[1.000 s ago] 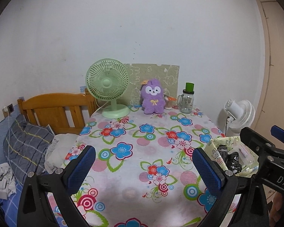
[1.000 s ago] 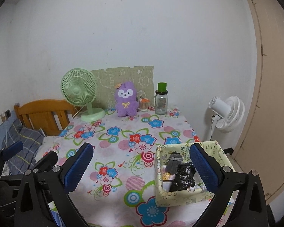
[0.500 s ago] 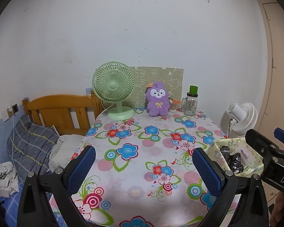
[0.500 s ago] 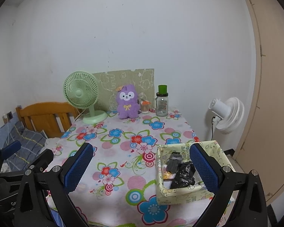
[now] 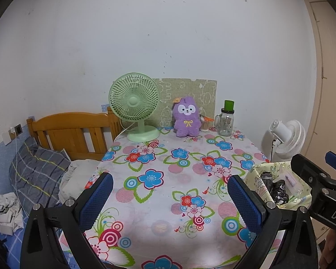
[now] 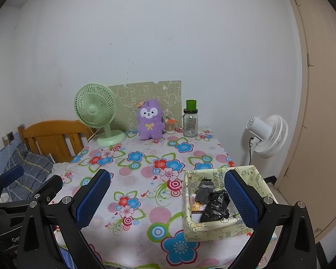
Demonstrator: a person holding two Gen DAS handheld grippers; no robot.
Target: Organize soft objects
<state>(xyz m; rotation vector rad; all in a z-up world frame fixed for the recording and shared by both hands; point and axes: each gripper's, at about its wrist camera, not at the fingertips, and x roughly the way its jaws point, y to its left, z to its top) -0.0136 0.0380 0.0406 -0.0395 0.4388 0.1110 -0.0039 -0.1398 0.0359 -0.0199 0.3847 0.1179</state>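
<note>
Both grippers, left (image 5: 168, 198) and right (image 6: 166, 192), are hanging spread wide and empty over the near edge of the table (image 6: 145, 174), gripping nothing. Largest in front of them, the flowered cloth is lying mostly bare. At the back, by the wall, a green fan (image 6: 95, 114) is standing upright, a purple plush (image 6: 150, 120) is sitting just beside it, and a jar (image 6: 190, 120) with a green cap is standing to the plush's right, with a small cup (image 6: 170, 126) tucked between them. On the near right corner a yellow box (image 6: 215, 228) is sitting, and a grey sock (image 6: 203, 192) and a crumpled black bag (image 6: 217, 206) are lying inside it. The plush, likely the soft item left to sort, is well apart from both grippers and from the box. Judging from this layout, a long reach to the back is carrying the main risk: a wide-open finger could be clipping the jar or cup and tipping it, since both are crowding the plush. A shallow pinch on fluffy fabric could also be letting it slip free on the way back. The box is overhanging the corner slightly, so a heavy drop could be nudging it off.
</note>
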